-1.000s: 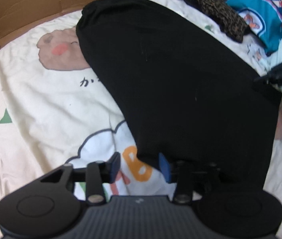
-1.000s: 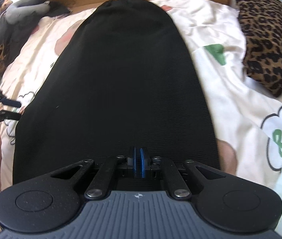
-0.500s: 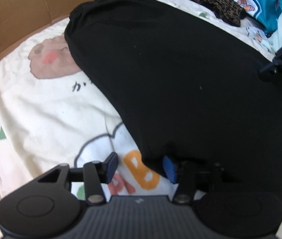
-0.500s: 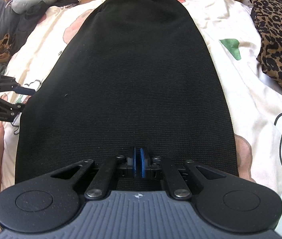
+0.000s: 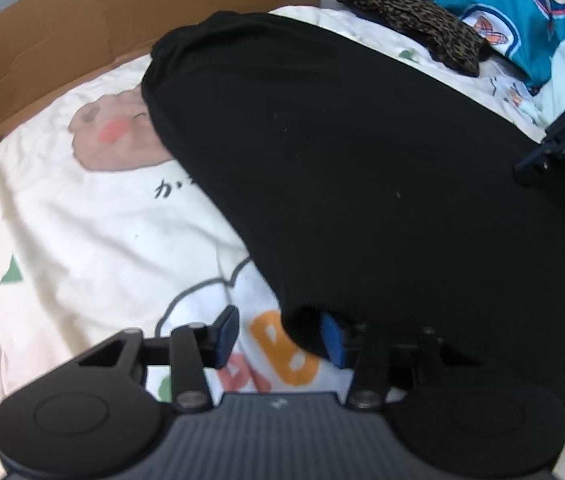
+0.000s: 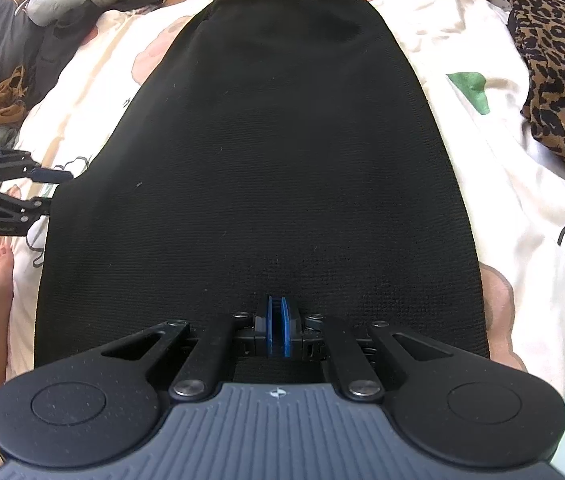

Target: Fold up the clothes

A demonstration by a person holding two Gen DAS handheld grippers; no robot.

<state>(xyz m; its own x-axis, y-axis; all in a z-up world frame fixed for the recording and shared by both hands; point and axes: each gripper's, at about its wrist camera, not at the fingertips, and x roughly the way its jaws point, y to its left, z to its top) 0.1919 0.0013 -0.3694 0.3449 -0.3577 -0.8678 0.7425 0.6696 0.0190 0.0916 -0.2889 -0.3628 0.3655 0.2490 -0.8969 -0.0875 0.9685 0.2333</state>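
Plainly the fold is barely begun: at the near hem the right tongs (image 6: 276, 330) are pressed together, pinching the black garment (image 6: 266, 152), while the left tongs (image 5: 278, 334) are closing around its near corner, pads not yet pressing, and the rest lies flat up the bed (image 5: 82, 220) to the cardboard (image 5: 102, 20). Only the right view shows the far waistband; only the left shows a teal cloth (image 5: 522, 12).

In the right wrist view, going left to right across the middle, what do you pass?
left gripper → black garment → green triangle print on the bedsheet → leopard-print cloth
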